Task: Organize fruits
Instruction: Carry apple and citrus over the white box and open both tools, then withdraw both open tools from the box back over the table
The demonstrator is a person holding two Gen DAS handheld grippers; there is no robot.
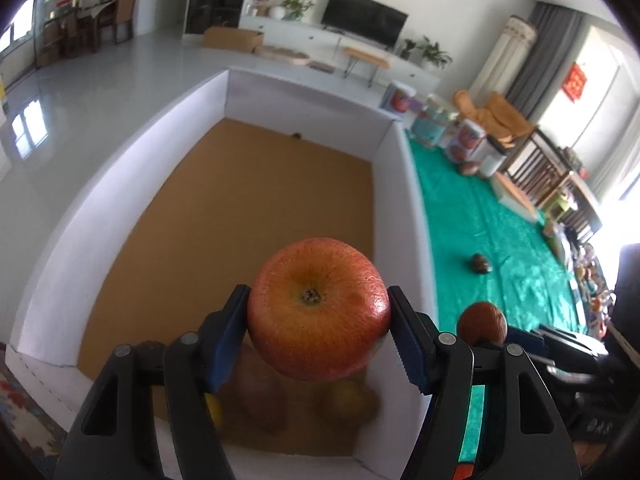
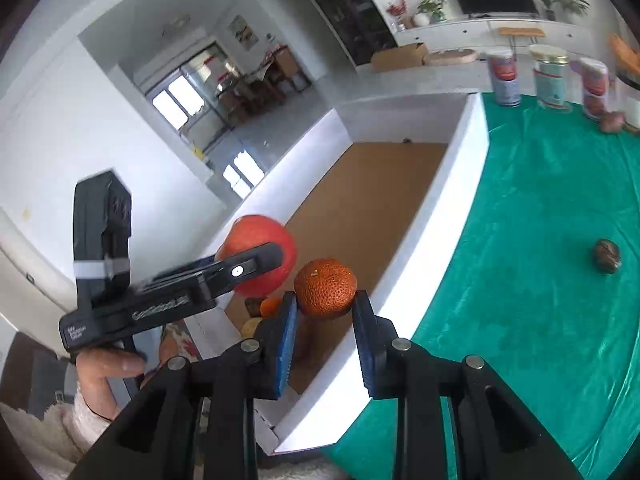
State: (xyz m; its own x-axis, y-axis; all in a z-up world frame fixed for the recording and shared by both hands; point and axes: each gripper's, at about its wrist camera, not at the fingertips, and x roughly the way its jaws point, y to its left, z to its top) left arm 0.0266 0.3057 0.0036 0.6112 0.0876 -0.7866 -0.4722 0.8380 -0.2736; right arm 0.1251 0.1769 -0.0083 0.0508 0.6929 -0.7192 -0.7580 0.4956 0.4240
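The white-walled box with a brown cardboard floor (image 1: 256,208) lies mostly bare at its far end. Blurred fruits (image 1: 344,400) crowd its near corner, and its tall white wall (image 2: 436,216) separates it from the green-covered tabletop (image 2: 532,240).

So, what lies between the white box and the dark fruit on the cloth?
Only bare green cloth between the white box and dark fruit, right wrist view.

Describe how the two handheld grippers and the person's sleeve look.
Both the left gripper and right gripper have black plastic frames with silver pivot pins and blue ribbed pads on the jaws. The left one's side carries pale lettering, a white band and a black block on top. The sleeve is fluffy and cream-coloured.
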